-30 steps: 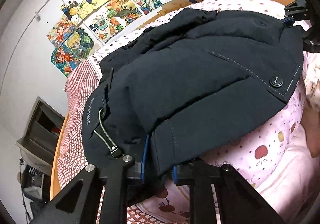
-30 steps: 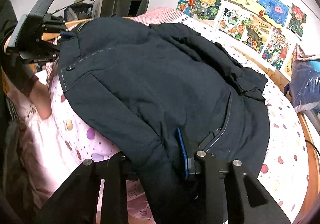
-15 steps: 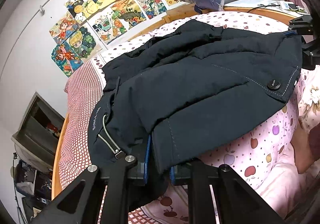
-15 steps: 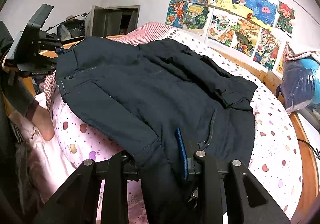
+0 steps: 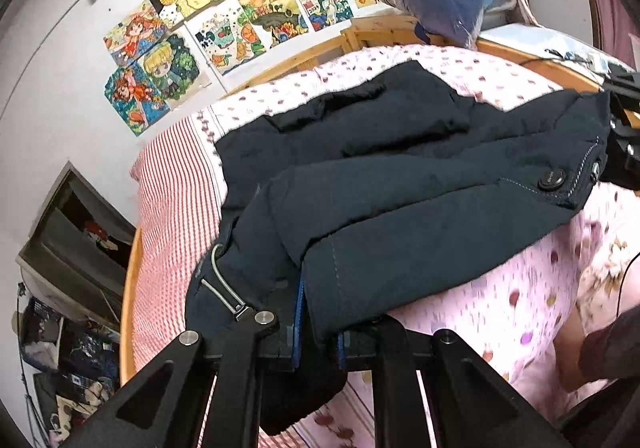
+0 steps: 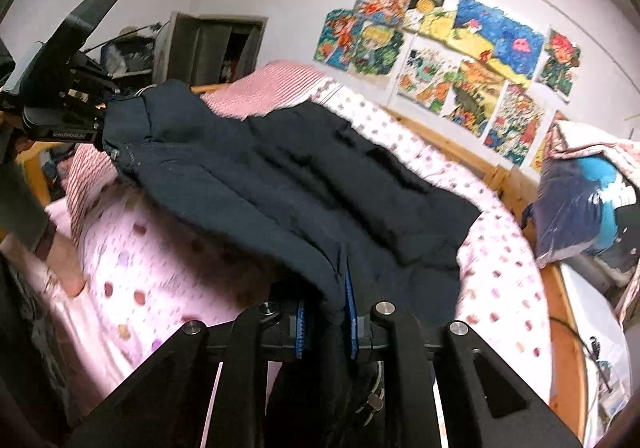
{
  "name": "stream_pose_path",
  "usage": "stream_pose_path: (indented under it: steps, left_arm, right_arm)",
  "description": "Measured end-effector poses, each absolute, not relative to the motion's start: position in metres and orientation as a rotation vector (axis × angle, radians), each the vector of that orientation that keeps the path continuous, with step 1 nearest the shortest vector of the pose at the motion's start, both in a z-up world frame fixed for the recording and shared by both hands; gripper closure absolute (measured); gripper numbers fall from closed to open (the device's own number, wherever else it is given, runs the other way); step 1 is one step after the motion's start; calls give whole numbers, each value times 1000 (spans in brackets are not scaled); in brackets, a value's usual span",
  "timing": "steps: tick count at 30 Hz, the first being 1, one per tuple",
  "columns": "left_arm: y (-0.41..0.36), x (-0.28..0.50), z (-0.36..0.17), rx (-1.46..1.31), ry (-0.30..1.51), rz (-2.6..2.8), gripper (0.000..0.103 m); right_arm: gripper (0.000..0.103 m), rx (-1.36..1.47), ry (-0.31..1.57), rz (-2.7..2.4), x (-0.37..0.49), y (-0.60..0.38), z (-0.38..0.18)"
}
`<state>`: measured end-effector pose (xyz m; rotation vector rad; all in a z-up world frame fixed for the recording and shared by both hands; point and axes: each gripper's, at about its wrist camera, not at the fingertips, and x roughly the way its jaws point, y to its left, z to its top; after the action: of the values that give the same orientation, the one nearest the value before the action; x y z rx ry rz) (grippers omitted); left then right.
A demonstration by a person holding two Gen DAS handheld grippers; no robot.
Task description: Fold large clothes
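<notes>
The dark navy jacket (image 5: pixel 400 188) lies stretched over the pink spotted bedspread (image 5: pixel 500 308), with its near edge lifted off the bed by both grippers. The left gripper (image 5: pixel 318 332) is clamped on one corner of that edge, cloth bunched between its blue pads. The right gripper (image 6: pixel 326 322) is clamped on the other corner in the same way.

The left wrist view shows details that the other camera misses: a grey drawcord loop with a toggle (image 5: pixel 222 288) hanging beside the grip, a round snap button (image 5: pixel 551 179) near the far corner, and a line of pale stitching. It catches the right gripper only as a dark shape at the frame's right edge.

The right wrist view shows the left gripper from outside (image 6: pixel 68 104), its body raised at the jacket's far corner, though blur makes the pinch itself hard to read there. It also shows the jacket's far half resting flat on the bed, and a blue plastic-wrapped bundle (image 6: pixel 576 208) at the bed's far end. Both cameras see the children's drawings (image 6: pixel 440 60) on the wall.
</notes>
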<state>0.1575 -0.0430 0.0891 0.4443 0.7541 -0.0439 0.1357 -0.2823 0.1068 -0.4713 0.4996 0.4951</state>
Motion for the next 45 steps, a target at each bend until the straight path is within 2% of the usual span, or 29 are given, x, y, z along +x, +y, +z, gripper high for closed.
stream_pose_path:
  steps: [9,24,34,45]
  left_arm:
    - [-40,206,127,408,672,-68,92]
    - [-12,283,140,272,558,-82,93]
    - [-5,352,136,239,526,-30,94]
    - [7,443,107,225,552,33,95]
  right_arm:
    - [89,-415,446,444,176,-289,143]
    - [89,-359,362,373,252,-271,164]
    - [89,-362,350,289,323,-252,160]
    - [89,-412,367,239,417,-221,153]
